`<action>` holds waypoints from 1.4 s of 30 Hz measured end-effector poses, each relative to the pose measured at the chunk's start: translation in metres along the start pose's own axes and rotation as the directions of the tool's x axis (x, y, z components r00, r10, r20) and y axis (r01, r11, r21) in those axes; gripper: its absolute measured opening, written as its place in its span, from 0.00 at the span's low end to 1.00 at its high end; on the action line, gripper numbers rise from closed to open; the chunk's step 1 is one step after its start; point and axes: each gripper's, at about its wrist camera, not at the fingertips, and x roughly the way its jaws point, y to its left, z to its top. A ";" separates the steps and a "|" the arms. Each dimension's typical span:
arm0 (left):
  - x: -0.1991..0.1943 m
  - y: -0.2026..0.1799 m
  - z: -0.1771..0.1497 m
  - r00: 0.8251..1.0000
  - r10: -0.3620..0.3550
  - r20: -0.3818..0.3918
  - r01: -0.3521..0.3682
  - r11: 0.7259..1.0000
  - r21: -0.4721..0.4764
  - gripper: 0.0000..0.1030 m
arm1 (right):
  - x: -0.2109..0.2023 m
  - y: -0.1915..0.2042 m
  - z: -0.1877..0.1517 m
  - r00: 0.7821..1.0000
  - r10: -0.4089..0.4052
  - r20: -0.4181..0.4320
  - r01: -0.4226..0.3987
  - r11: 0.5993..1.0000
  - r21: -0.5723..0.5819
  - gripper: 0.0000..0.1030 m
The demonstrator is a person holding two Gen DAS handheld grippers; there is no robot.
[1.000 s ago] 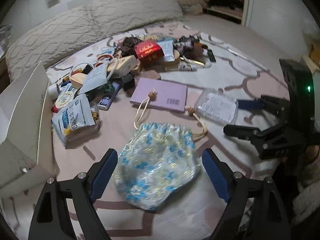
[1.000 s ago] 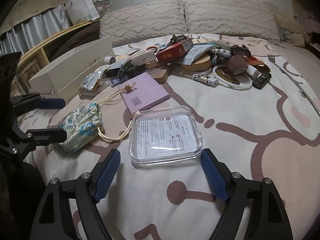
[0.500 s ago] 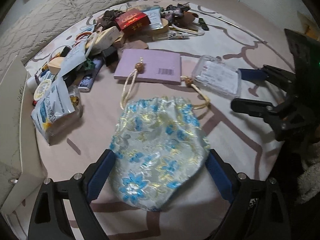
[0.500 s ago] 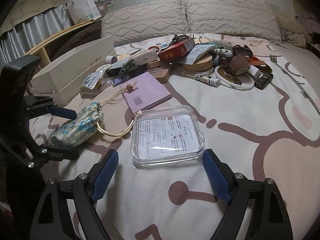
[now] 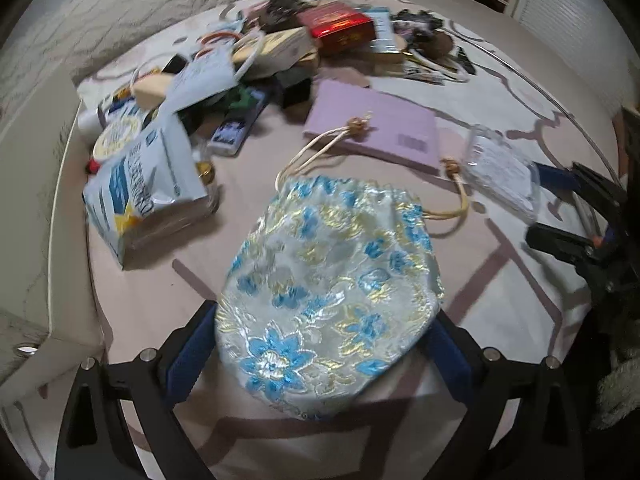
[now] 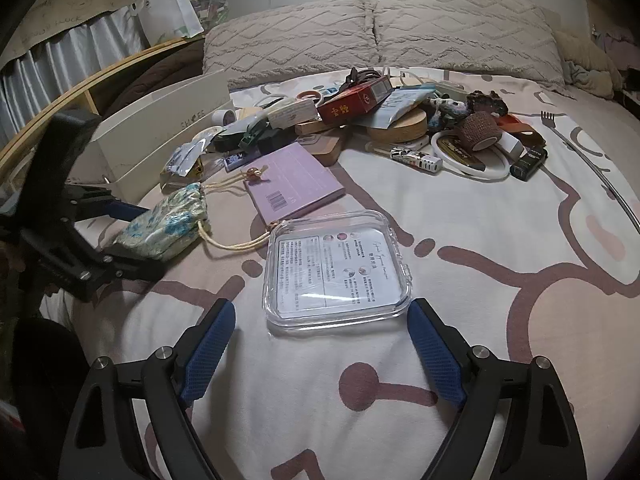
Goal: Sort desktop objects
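The left hand-held gripper (image 5: 320, 344) is spread wide, its blue pads flanking the lower end of the floral drawstring pouch (image 5: 332, 280) without clamping it; the left pad (image 5: 188, 356) touches or nearly touches the fabric. The pouch lies on the bed (image 5: 500, 272), its cream cord (image 5: 316, 152) looping up onto the purple booklet (image 5: 384, 128) just beyond. To the pouch's left sits a blue-and-white foil packet (image 5: 140, 192), next to a white box wall (image 5: 28, 208).

The right hand-held gripper (image 6: 320, 348) is likewise released, its pads either side of the near edge of the clear plastic case (image 6: 338, 268), apart from it. The case lies flat on the bed, just beside the booklet. Farther back lies a heap of clutter, including a red box (image 6: 352, 104), a brown tape roll (image 6: 480, 128) and a white ring (image 6: 468, 160), with pillows (image 6: 380, 32) behind.
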 end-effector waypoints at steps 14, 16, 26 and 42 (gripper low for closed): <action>-0.001 0.009 0.009 0.997 -0.004 0.075 0.008 0.999 -0.050 0.95 | 0.002 0.004 -0.002 1.000 -0.007 0.000 0.007 1.000 -0.027 0.90; -0.002 0.010 0.010 0.994 -0.001 0.107 0.007 0.998 -0.057 0.95 | 0.002 0.005 -0.002 1.000 -0.007 0.000 0.007 0.999 -0.032 0.91; -0.015 0.010 0.012 0.976 -0.031 0.213 0.049 0.996 -0.075 0.54 | 0.003 0.004 -0.002 1.000 0.017 0.002 -0.017 0.999 -0.033 0.98; -0.018 0.001 0.006 0.978 -0.063 0.198 0.083 0.992 -0.099 0.27 | 0.003 0.001 0.000 0.999 0.031 0.010 -0.031 0.999 -0.011 0.98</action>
